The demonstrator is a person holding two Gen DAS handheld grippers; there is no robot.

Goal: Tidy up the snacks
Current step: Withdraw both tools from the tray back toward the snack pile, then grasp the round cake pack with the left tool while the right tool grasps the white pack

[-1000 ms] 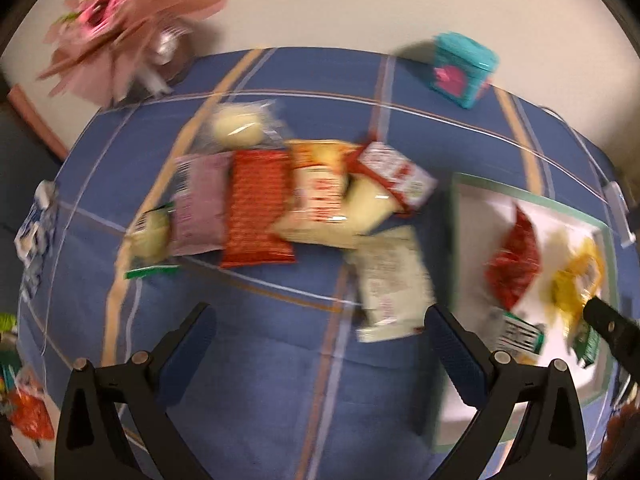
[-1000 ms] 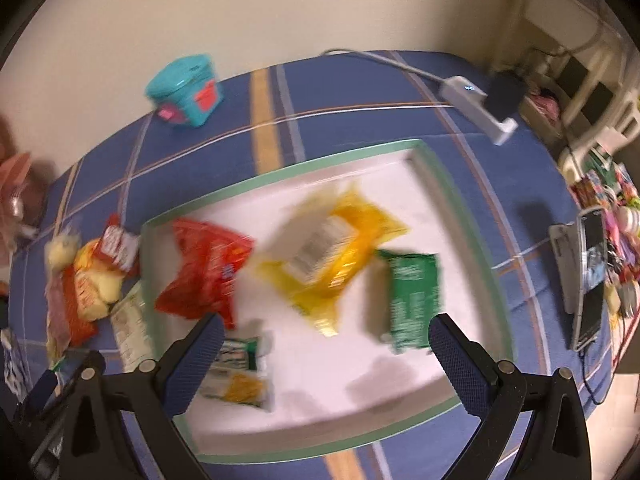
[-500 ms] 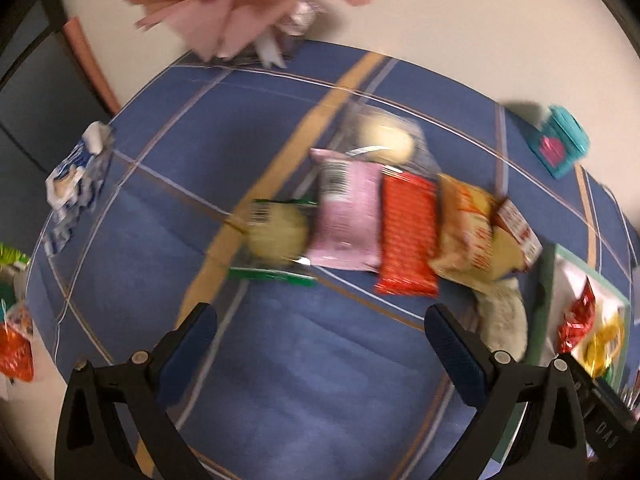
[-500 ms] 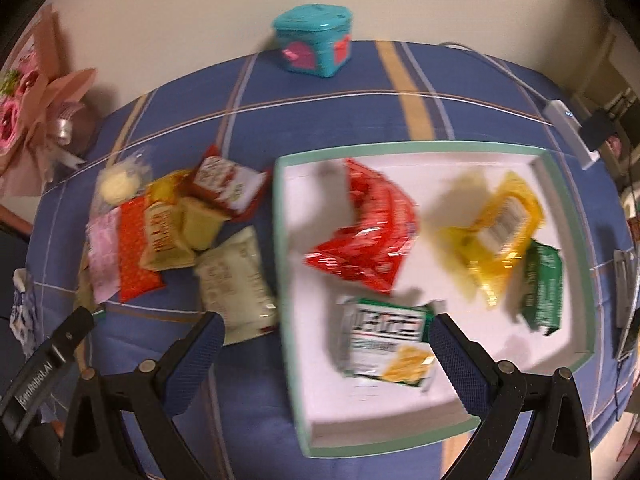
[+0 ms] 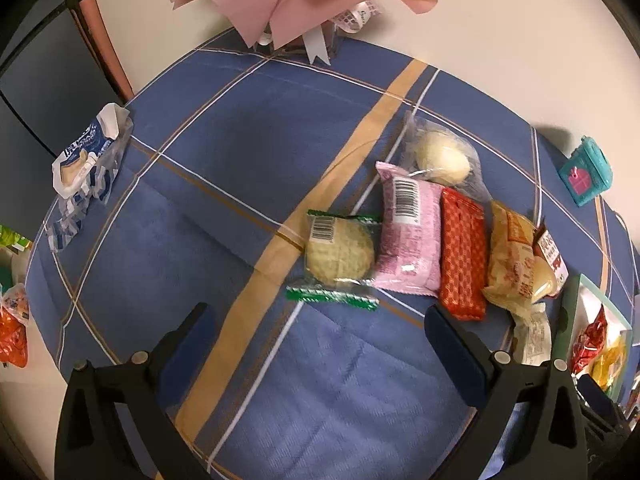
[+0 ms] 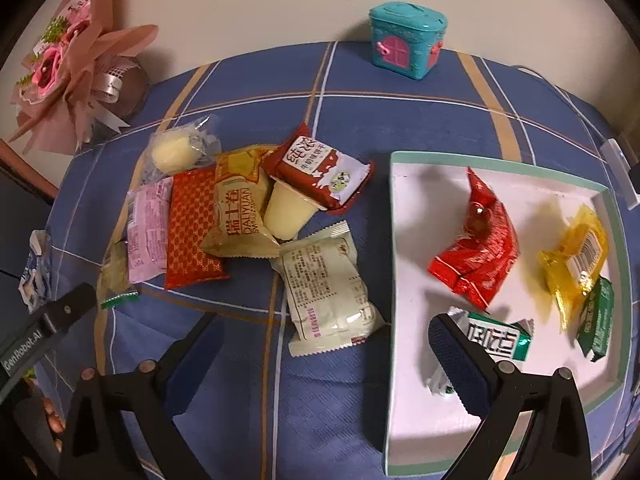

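Observation:
A pile of snacks lies on the blue plaid cloth: a round cookie in a green-edged wrapper (image 5: 339,258), a pink packet (image 5: 408,236), a red packet (image 5: 462,256), a yellow cake packet (image 6: 240,204), a pudding cup (image 6: 286,212) and a white packet (image 6: 328,284). A white tray with a green rim (image 6: 394,240) holds a red bag (image 6: 480,248), a yellow bag (image 6: 576,256) and two green packets (image 6: 496,340). My left gripper (image 5: 318,344) is open and empty, just in front of the cookie. My right gripper (image 6: 324,348) is open and empty over the white packet and the tray's left rim.
A pink flower bouquet (image 6: 68,68) stands at the back left and a teal house-shaped box (image 6: 406,40) at the back by the wall. A blue and white bag (image 5: 86,156) lies at the table's left edge. More packets (image 5: 12,328) lie beyond that edge.
The left gripper has swung left and come closer to the cookie and pink packet. The right gripper has swung left from over the tray to the tray's left rim and the white packet.

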